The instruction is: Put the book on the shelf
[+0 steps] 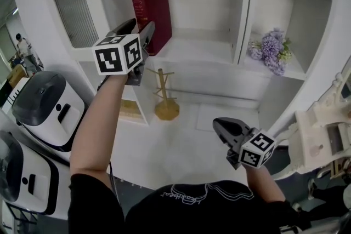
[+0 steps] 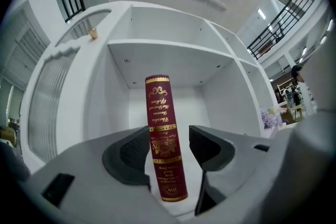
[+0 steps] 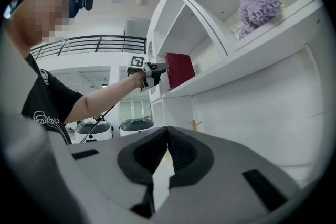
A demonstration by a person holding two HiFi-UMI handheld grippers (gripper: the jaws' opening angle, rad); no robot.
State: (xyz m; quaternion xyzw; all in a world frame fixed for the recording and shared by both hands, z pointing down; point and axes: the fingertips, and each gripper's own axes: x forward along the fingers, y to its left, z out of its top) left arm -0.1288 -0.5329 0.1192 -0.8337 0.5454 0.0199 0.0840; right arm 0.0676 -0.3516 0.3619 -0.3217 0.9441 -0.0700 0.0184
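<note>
Between the spread jaws of the left gripper [image 2: 169,145] stands the book [image 2: 161,113], spine outward, leaning slightly, its foot on the shelf [image 1: 203,52]. A gap shows beside the right pad, so nothing seems to pinch it. Well below the shelf, the right gripper [image 3: 167,147] has its jaws pressed together, empty. Placement looks done; only drawing the left gripper clear of the shelf is left.

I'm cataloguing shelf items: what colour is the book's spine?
The book is dark red with gold bands and lettering; clearest in the left gripper view.
</note>
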